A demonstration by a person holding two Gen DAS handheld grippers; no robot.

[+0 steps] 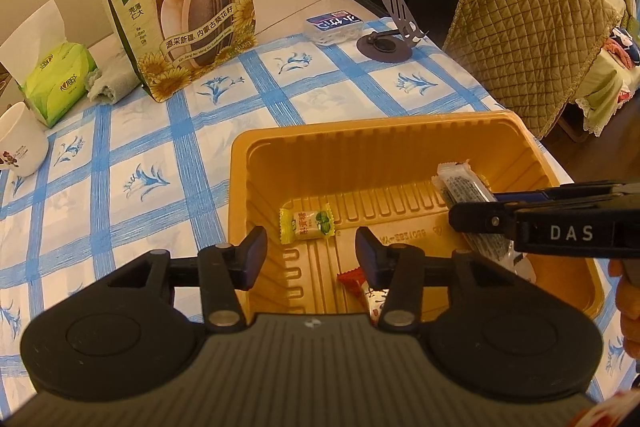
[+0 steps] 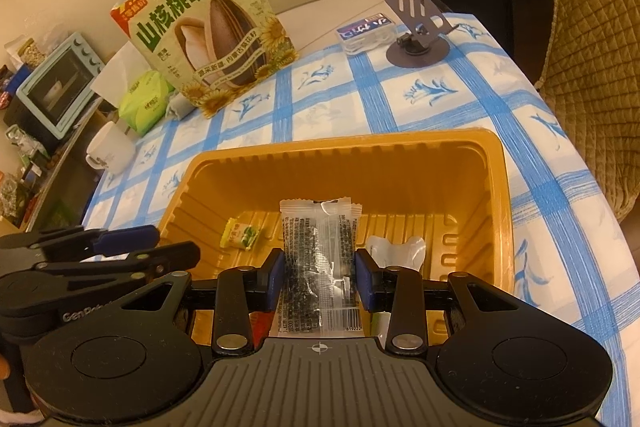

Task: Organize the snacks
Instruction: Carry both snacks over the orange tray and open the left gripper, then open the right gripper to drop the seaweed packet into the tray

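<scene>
While the clear snack packet [image 2: 318, 259] is being gripped by the right gripper [image 2: 320, 277] above the orange tray [image 2: 502, 195], near its right edge, the left gripper [image 1: 310, 255] is being held open and empty; an early release risks the packet catching the rim.

the orange tray [image 2: 496, 187] at mid-frame is smooth, ribbed, glossy plastic. the packet [image 2: 316, 259] above the lower centre is clear, shiny film. the tablecloth [image 1: 132, 147] looks matt cloth. the phone stand [image 2: 416, 15], upper right, is matt grey metal. the seed bag [image 1: 180, 3], upper left, looks satin.
</scene>
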